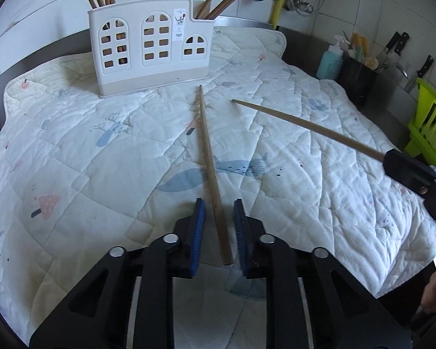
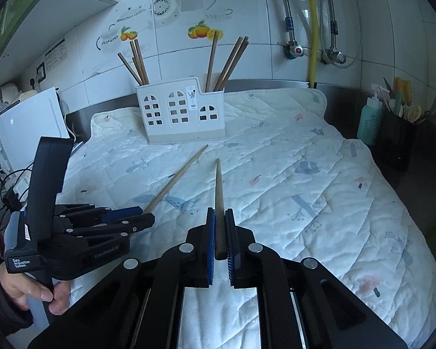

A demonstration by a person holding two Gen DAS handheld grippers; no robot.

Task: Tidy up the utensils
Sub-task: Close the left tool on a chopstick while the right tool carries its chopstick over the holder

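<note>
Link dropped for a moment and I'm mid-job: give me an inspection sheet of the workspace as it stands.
Surface: quilted mat over the steel counter.
Job's things: white holder upright at the back, chopsticks in both ends; one chopstick lies on the mat, another chopstick is lifted.
Clutter: nothing seen on the mat.
Grippers: left gripper straddles the lying chopstick, pads not pressing; right gripper shut on the lifted one.
Cables: wires at the left edge.
Surroundings: knives, soap bottle, green rack, tiled wall, pipes.
</note>
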